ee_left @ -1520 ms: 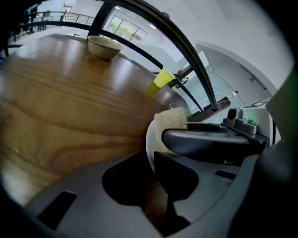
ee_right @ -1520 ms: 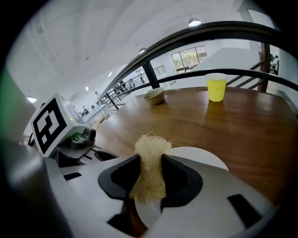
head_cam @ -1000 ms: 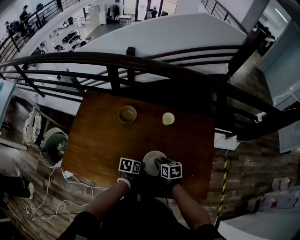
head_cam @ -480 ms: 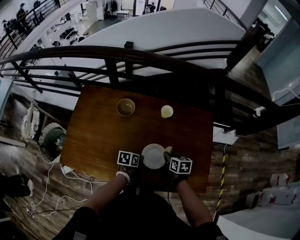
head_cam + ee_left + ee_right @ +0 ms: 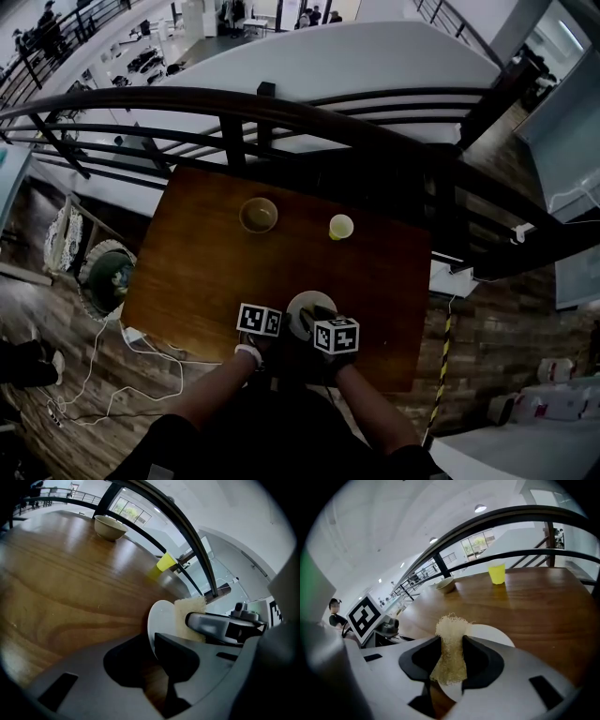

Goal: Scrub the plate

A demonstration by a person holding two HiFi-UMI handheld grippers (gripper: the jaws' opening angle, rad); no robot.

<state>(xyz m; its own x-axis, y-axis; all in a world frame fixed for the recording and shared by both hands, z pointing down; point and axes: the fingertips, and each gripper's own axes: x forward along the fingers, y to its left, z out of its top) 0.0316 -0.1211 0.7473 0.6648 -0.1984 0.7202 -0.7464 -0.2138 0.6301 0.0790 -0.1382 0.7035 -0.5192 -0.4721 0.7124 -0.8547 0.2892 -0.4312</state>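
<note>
A white plate (image 5: 302, 306) sits near the table's front edge, tilted up on its rim. In the left gripper view the plate (image 5: 161, 620) stands on edge with my left gripper (image 5: 153, 644) shut on its rim. My right gripper (image 5: 451, 654) is shut on a pale, fibrous sponge (image 5: 450, 641), which rests against the plate's (image 5: 490, 635) face. In the head view the left gripper (image 5: 281, 323) is at the plate's left and the right gripper (image 5: 317, 321) covers its near right part. The left gripper view also shows the sponge (image 5: 188, 616) pressed on the plate.
On the brown wooden table (image 5: 206, 272), a tan bowl (image 5: 258, 215) and a yellow cup (image 5: 340, 226) stand toward the far side. A dark curved railing (image 5: 281, 108) runs behind the table. White cables (image 5: 141, 375) lie on the floor at the left.
The right gripper, off the plate's right edge half a second ago, has moved left with the sponge and now covers part of the plate. The left gripper keeps hold of the rim.
</note>
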